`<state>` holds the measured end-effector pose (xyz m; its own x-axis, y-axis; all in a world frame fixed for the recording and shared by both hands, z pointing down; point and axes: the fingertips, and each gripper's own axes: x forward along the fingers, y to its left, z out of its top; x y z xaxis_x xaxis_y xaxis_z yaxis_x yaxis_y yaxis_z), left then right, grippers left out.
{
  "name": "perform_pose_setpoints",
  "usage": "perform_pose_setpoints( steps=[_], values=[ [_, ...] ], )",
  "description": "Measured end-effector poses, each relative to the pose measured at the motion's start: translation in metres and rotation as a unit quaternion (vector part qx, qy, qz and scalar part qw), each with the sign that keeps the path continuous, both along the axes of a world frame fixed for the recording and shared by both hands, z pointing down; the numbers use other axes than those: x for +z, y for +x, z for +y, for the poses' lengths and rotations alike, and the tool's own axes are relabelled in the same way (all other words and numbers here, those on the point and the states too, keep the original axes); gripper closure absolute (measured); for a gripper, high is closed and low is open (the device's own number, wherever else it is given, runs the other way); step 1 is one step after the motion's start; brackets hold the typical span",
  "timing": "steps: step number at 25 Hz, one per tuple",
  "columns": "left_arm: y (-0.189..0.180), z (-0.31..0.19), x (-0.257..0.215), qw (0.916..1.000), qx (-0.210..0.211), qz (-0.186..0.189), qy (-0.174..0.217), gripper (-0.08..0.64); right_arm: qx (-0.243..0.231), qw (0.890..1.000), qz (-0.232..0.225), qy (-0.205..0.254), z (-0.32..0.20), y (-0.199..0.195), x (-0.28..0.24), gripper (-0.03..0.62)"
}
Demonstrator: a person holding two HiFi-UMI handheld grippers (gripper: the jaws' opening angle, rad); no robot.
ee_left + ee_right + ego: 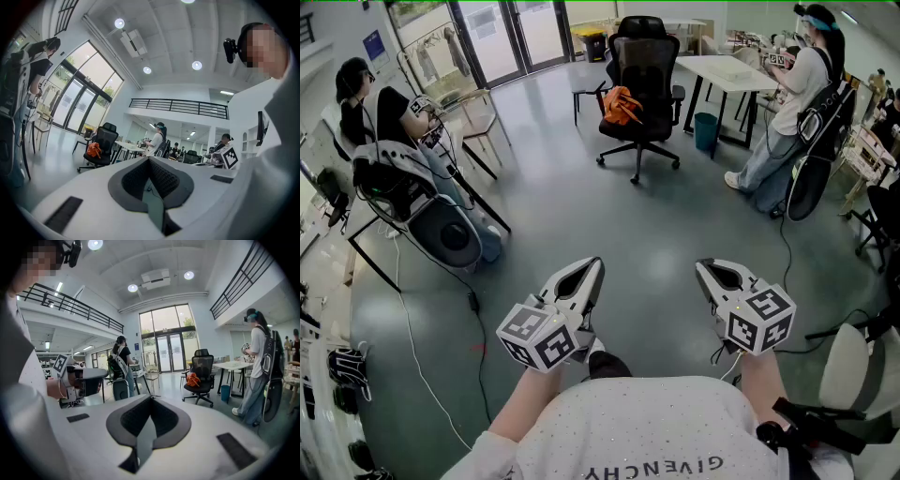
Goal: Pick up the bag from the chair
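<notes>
An orange bag (622,105) lies on the seat of a black office chair (643,56) far across the grey floor. Both grippers are held close to my body, well short of the chair. My left gripper (592,266) is shut with nothing in it, and my right gripper (704,268) is shut and empty too. In the left gripper view the bag (94,149) and chair (105,139) show small at the left beyond the closed left gripper (150,159). In the right gripper view the bag (192,379) sits on the chair (202,365) right of the closed right gripper (151,398).
A person (787,103) stands by a white table (727,70) right of the chair, with a teal bin (706,131) under it. Another person (375,112) sits at the left behind a grey rig (441,230). Cables (412,347) trail on the floor. A white chair (855,367) stands at the lower right.
</notes>
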<state>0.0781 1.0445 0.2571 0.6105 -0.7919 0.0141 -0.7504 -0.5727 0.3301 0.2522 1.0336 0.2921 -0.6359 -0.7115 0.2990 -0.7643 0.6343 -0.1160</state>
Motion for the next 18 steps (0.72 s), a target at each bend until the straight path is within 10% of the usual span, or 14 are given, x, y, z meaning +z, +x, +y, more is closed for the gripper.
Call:
perform_pose_setpoints(
  steps=[18],
  values=[
    [-0.064, -0.102, 0.028, 0.9991, -0.032, 0.013, -0.024, 0.557, 0.005, 1.000, -0.003, -0.016, -0.103, -0.058, 0.014, 0.588]
  ],
)
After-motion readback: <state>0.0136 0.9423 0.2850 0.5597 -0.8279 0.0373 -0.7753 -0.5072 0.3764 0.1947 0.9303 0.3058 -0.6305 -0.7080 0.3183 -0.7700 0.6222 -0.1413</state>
